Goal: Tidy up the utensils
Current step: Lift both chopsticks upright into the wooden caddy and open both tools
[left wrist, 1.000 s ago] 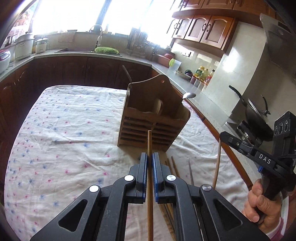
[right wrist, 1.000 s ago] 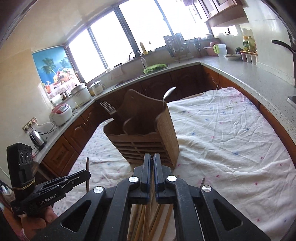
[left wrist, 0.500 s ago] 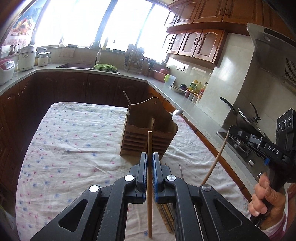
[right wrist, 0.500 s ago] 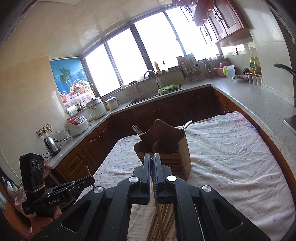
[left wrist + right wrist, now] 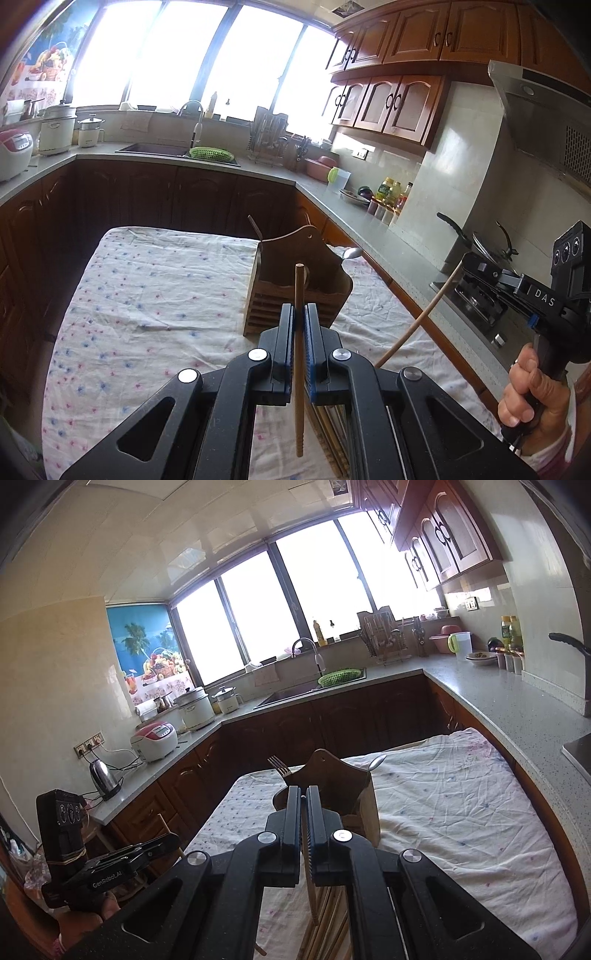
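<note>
A wooden utensil holder [image 5: 295, 291] stands on the cloth-covered table [image 5: 147, 306], also seen in the right wrist view [image 5: 343, 790]. A fork [image 5: 279, 765] and a spoon [image 5: 376, 762] stick out of it. My left gripper [image 5: 299, 314] is shut on a wooden chopstick [image 5: 298, 354], held upright above the table. My right gripper [image 5: 303, 805] is shut on another chopstick [image 5: 308, 882]; in the left wrist view that chopstick [image 5: 421, 317] slants down from the right gripper [image 5: 465, 264]. Several loose chopsticks [image 5: 328, 923] lie on the cloth below both grippers.
Kitchen counters run around the table, with a sink and green basket [image 5: 210, 153] at the back, rice cookers [image 5: 155, 740] and a kettle [image 5: 103, 779] on the left, and a wok on a stove [image 5: 480, 258] on the right.
Both grippers have risen well above the table, each carrying its chopstick; the holder now looks smaller and farther below. The right chopstick has tilted to a slant.
</note>
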`<state>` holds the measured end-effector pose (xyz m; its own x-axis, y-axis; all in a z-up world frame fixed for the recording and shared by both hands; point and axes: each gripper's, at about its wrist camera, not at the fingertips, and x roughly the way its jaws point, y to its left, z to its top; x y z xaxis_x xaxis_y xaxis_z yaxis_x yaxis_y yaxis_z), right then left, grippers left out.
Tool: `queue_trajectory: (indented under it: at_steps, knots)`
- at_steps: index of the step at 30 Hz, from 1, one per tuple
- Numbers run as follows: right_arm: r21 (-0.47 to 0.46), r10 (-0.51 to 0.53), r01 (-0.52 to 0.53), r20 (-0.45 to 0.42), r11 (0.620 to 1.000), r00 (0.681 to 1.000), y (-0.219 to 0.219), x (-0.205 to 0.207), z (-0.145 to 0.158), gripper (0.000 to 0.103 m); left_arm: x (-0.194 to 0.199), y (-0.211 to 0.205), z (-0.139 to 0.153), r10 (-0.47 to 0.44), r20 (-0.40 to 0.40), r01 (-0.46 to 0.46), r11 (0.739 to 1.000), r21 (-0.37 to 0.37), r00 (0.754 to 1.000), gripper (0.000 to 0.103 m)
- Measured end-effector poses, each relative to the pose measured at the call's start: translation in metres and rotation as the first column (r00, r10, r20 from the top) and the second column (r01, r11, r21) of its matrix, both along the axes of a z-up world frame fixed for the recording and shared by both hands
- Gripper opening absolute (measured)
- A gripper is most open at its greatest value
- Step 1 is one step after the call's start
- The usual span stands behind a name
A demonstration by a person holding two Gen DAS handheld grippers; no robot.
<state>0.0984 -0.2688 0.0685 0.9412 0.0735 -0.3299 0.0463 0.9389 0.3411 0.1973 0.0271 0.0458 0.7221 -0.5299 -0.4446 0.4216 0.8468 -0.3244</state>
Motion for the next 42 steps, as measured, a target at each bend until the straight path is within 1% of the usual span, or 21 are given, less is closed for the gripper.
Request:
queue_trajectory:
  at_steps: [8,16,20,24,26,28,31,33,36,40,42]
  knots:
    - [-0.019,-0.004,0.004,0.027,1.0,1.0,-0.004,0.007,0.015,0.003,0.014,0.003,0.016,0.008,0.04,-0.007,1.0,-0.023,0.999,0.004]
    - [-0.046,-0.016,0.019,0.067,0.999,0.998,-0.012,0.026,0.041,0.003,0.04,0.003,0.049,0.033,0.134,-0.027,0.999,-0.047,0.99,0.004]
    - [-0.066,-0.046,0.053,0.107,0.996,0.993,-0.021,0.04,0.063,0.003,0.058,-0.001,0.067,0.062,0.192,-0.049,0.996,-0.071,0.979,0.004]
    - [-0.079,-0.077,0.089,0.143,0.993,0.987,-0.034,0.057,0.083,0.003,0.09,-0.008,0.072,0.098,0.218,-0.079,0.992,-0.093,0.971,0.004]
    - [-0.092,-0.094,0.109,0.154,0.99,0.984,-0.04,0.068,0.09,0.003,0.106,-0.014,0.068,0.122,0.223,-0.101,0.989,-0.106,0.967,0.004]
    - [-0.096,-0.108,0.123,0.155,0.988,0.982,-0.046,0.08,0.092,0.003,0.125,-0.02,0.056,0.146,0.218,-0.124,0.986,-0.11,0.965,0.004]
    - [-0.111,-0.128,0.144,0.14,0.983,0.982,-0.051,0.098,0.082,0.003,0.148,-0.032,0.028,0.171,0.193,-0.15,0.982,-0.118,0.966,0.004]
    - [-0.096,-0.134,0.145,0.116,0.985,0.984,-0.056,0.109,0.066,0.003,0.161,-0.04,0.009,0.173,0.171,-0.152,0.98,-0.132,0.97,0.004]
    - [-0.077,-0.146,0.152,0.083,0.985,0.986,-0.058,0.121,0.037,0.003,0.173,-0.052,-0.02,0.195,0.155,-0.178,0.977,-0.119,0.969,0.004]
    - [-0.052,-0.15,0.152,0.038,0.987,0.988,-0.058,0.131,0.001,0.003,0.187,-0.067,-0.049,0.186,0.108,-0.175,0.979,-0.101,0.977,0.004]
    - [-0.04,-0.151,0.151,0.018,0.988,0.988,-0.057,0.133,-0.013,0.003,0.194,-0.071,-0.057,0.184,0.087,-0.176,0.98,-0.092,0.979,0.004]
